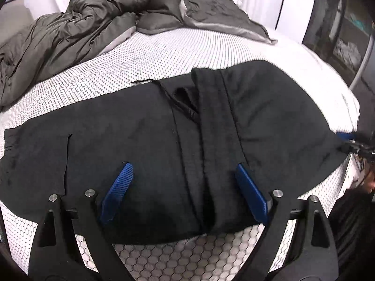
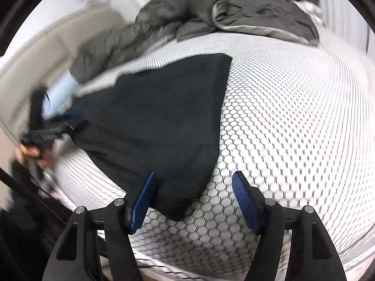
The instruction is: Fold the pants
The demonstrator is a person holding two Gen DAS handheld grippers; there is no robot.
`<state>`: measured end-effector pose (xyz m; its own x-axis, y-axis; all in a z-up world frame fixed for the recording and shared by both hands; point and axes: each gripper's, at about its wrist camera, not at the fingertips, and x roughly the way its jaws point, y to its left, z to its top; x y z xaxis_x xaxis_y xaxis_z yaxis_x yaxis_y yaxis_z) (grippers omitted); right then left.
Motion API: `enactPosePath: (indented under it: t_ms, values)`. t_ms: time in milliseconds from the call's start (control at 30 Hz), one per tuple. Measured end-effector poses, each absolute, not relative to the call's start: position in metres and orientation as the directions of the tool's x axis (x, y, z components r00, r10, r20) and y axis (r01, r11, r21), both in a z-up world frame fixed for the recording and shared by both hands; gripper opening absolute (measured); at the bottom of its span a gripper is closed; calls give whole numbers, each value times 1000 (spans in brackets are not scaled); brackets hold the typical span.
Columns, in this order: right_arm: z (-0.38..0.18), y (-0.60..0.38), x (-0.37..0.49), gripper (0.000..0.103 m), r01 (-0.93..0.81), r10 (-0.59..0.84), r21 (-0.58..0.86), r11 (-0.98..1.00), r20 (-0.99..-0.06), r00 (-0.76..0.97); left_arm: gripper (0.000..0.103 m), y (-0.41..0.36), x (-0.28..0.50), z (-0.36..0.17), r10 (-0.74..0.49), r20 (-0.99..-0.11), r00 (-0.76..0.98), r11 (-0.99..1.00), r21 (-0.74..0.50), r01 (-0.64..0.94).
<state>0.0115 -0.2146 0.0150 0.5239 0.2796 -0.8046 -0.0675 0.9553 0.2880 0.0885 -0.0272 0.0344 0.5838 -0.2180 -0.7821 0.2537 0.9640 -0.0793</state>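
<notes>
One pair of black pants (image 1: 145, 135) is spread on the mattress (image 1: 178, 46). Two grippers are seen: left gripper (image 1: 185, 175) and right gripper (image 2: 194, 182), both spread apart, nothing clamped.

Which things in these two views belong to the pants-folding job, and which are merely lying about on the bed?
Belong to the job:
black pants, spread on the mattress
left gripper, open over the pants
right gripper, open at the pants' corner

Lying about:
grey duvet, bunched at the far side
grey pillow
</notes>
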Motion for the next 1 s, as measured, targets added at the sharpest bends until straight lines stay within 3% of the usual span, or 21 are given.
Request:
enactPosePath:
  t_ms: [100, 167, 200, 233, 300, 367, 467, 500, 533, 600, 667, 800, 1000]
  values:
    - [2, -232, 15, 67, -16, 371, 424, 905, -772, 516, 88, -38, 94, 27, -205, -800, 564, 962, -57, 268]
    - [-6, -238, 15, 46, 22, 377, 452, 892, -771, 513, 88, -45, 102, 20, -187, -811, 554, 962, -36, 270]
    - [-8, -242, 14, 19, 34, 375, 457, 889, -768, 520, 88, -46, 105, 18, -188, -814, 549, 962, -40, 270]
    - [-5, -237, 15, 12, 27, 388, 467, 884, -763, 517, 88, -47, 106, 17, -188, -816, 546, 962, -42, 268]
    - [7, -232, -1, 10, -18, 379, 442, 897, -748, 544, 88, -47, 109, 16, -181, -816, 548, 964, -35, 265]
    - [13, -219, -11, 10, -60, 369, 402, 914, -759, 537, 88, -46, 110, 16, -184, -817, 546, 963, -40, 265]
    - [4, -217, -12, 19, -36, 327, 351, 936, -823, 464, 88, -38, 112, 22, -204, -805, 558, 965, -69, 253]
    - [7, -221, -12, 29, -34, 345, 375, 926, -809, 475, 88, -33, 113, 26, -214, -796, 566, 966, -88, 242]
    - [13, -223, -12, 52, -32, 346, 381, 924, -798, 494, 88, -27, 115, 31, -231, -785, 575, 966, -116, 230]
    - [28, -219, -2, 69, -33, 299, 338, 940, -777, 554, 88, -17, 124, 43, -286, -748, 599, 957, -195, 213]
    - [37, -220, 13, 69, -51, 277, 304, 951, -772, 572, 86, -11, 142, 55, -352, -707, 613, 935, -293, 198]
    - [35, -226, 66, 69, -76, 328, 348, 934, -757, 565, 61, -26, 187, 58, -474, -698, 536, 878, -422, 226]
    - [17, -224, 128, 69, -44, 330, 364, 930, -778, 535, 60, -49, 222, 32, -412, -794, 446, 910, -379, 165]
